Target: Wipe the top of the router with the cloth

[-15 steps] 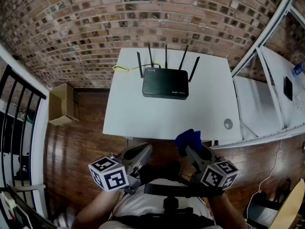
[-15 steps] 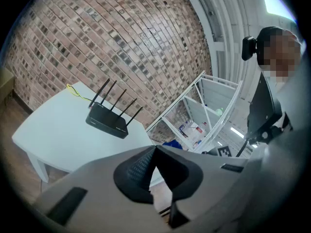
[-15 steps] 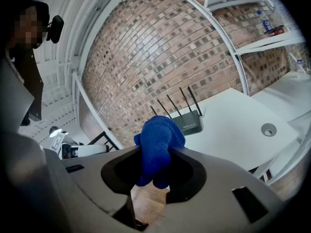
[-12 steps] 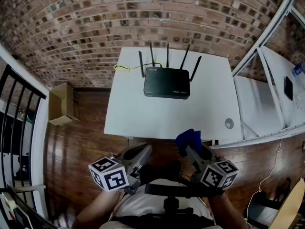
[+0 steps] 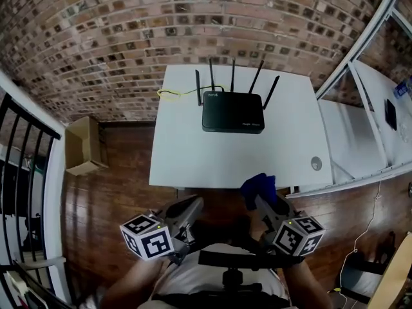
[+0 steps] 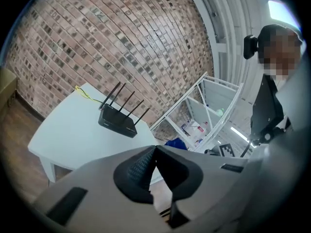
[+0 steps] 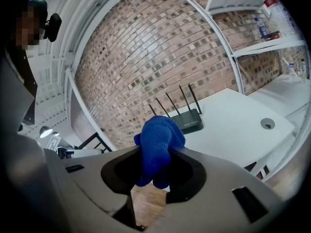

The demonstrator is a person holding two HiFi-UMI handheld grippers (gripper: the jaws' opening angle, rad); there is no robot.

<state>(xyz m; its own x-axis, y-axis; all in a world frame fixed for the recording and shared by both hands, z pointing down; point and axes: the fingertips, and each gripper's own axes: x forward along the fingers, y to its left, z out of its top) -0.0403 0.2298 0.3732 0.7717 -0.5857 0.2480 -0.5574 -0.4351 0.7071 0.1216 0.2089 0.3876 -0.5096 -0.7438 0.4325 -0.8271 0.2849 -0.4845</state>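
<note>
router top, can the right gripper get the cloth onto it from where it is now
Probably yes. The right gripper, shut on the blue cloth, hangs short of the near edge of the table, and the white surface between it and the router is bare.

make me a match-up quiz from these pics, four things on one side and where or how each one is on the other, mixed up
Things:
1. router
2. cloth
3. left tool
4. cardboard box

Places or states:
a. shut, with nothing between the jaws
b. on the wooden floor beside the table
c. towards the far edge of the white table, antennas up
d. blue, pinched in the right tool

Pairs: 1-c, 2-d, 3-a, 4-b
</note>
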